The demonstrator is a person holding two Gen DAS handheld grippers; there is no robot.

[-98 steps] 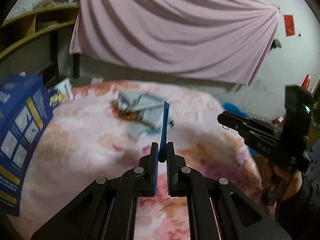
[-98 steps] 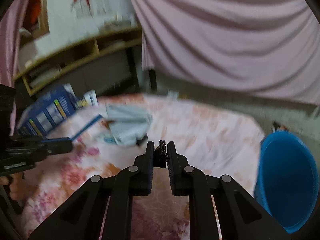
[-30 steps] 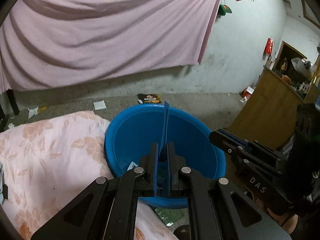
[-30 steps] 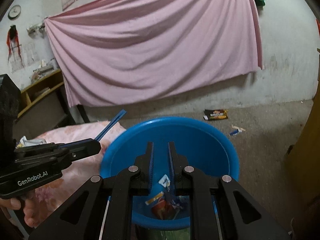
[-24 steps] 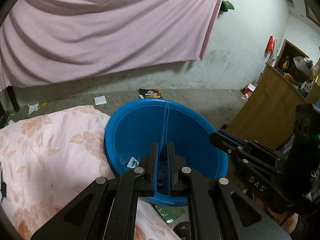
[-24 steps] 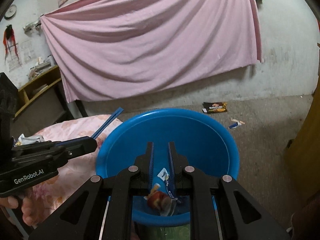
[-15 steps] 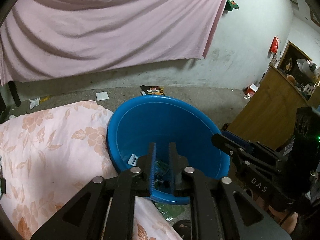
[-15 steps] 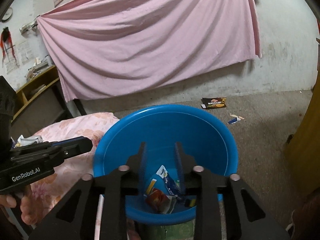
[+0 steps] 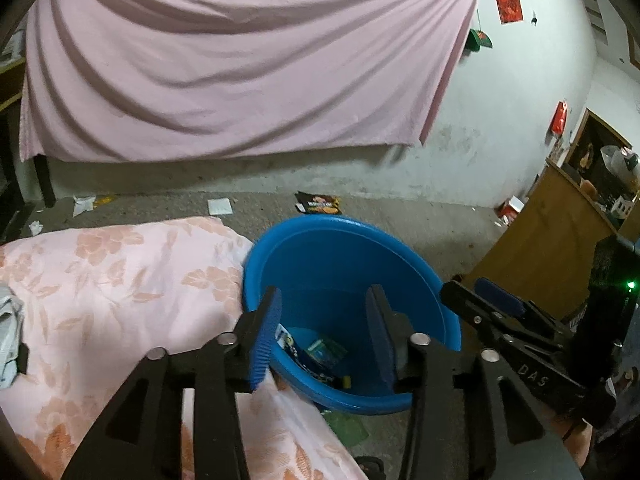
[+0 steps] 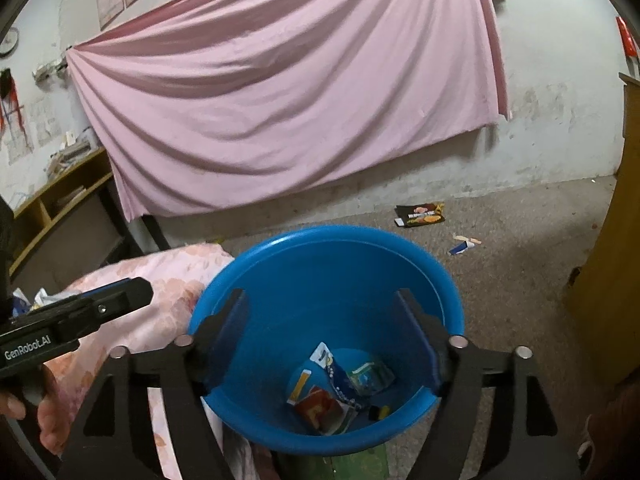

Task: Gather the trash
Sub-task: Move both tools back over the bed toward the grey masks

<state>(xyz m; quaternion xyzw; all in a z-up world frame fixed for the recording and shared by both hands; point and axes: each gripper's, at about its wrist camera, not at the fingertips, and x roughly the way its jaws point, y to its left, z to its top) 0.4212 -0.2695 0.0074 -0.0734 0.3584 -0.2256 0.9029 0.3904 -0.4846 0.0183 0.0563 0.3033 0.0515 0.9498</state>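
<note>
Both grippers over blue basin (image 10: pixel 320 272); left gripper (image 9: pixel 324 320) and right gripper (image 10: pixel 320 332) jaws opening, nothing between them. Wrappers (image 10: pixel 340 384) lie on basin's bottom. Risk: basin beside bed (image 9: pixel 120 280), a withdrawing finger could catch its rim and tip it

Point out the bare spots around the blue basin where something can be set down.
Free: the flowered bedcover left of the blue basin, bare as far as the crumpled paper at its left edge; the concrete floor right of the basin. Crowded: the basin's bottom, with wrappers; the floor by the wall, with scattered litter.
</note>
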